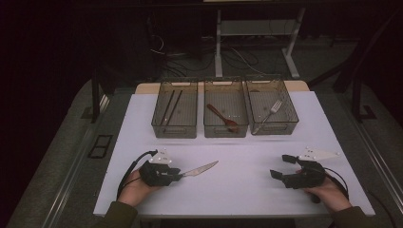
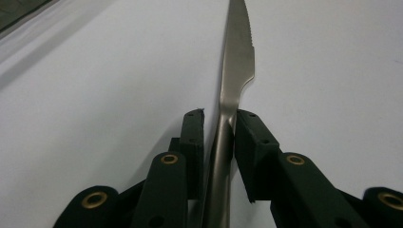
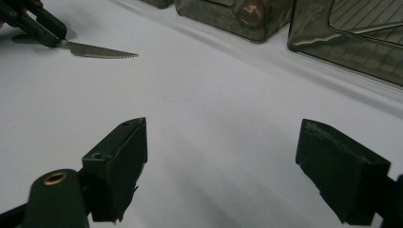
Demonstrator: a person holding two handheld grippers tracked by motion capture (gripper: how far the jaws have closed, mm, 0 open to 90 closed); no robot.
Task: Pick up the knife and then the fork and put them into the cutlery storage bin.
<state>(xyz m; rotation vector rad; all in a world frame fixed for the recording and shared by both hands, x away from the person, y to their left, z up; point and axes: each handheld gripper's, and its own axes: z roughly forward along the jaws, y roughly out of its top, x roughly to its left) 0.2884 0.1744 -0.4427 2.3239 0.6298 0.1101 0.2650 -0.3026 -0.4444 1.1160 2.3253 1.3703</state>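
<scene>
Your left gripper (image 1: 179, 175) loosely straddles the knife (image 1: 202, 168) handle, blade pointing toward the table's far-right corner; right gripper (image 1: 281, 166) open, empty.

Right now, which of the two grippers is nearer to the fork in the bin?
The right. The right gripper sits on the table's right side, in front of the right-hand bin holding the fork. The left gripper, with the knife between its jaws, sits far to the left.
</scene>
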